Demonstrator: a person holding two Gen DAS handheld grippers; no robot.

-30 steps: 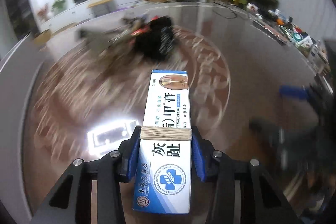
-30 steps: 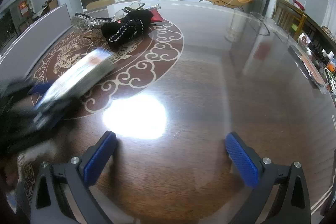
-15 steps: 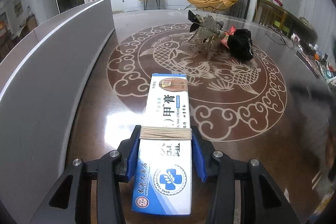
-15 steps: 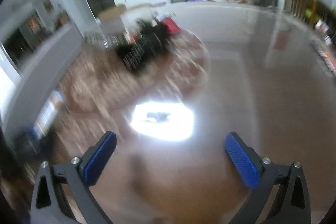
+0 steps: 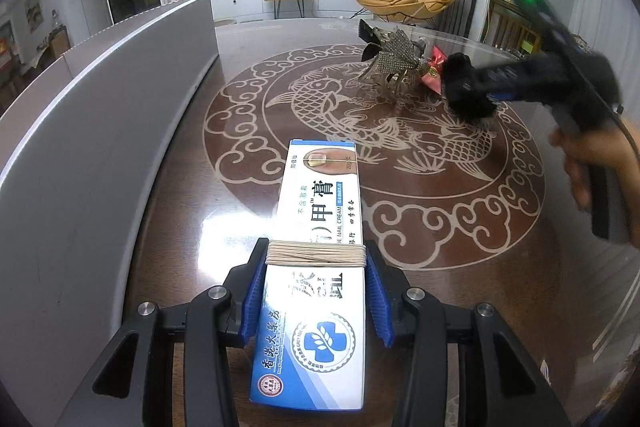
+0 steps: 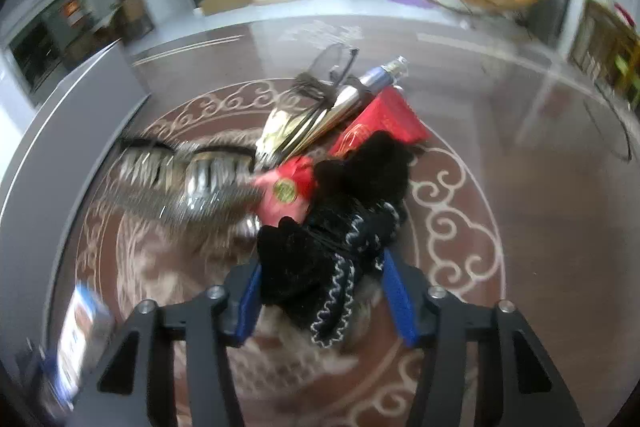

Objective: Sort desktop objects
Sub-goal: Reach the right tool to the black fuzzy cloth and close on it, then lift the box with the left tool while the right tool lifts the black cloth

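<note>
My left gripper (image 5: 316,291) pinches the box (image 5: 316,267) at its banded middle, held above the table (image 5: 480,267); light, stiff card, firm sides. My right gripper (image 6: 320,291) is closing around the black scrunchie (image 6: 336,227) in the pile; soft, squashy, likely to snag neighbours, so I'd take its near end

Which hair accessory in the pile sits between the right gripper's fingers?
The black fuzzy scrunchie, with white trim; the silver rhinestone clip lies apart, left of it.
</note>
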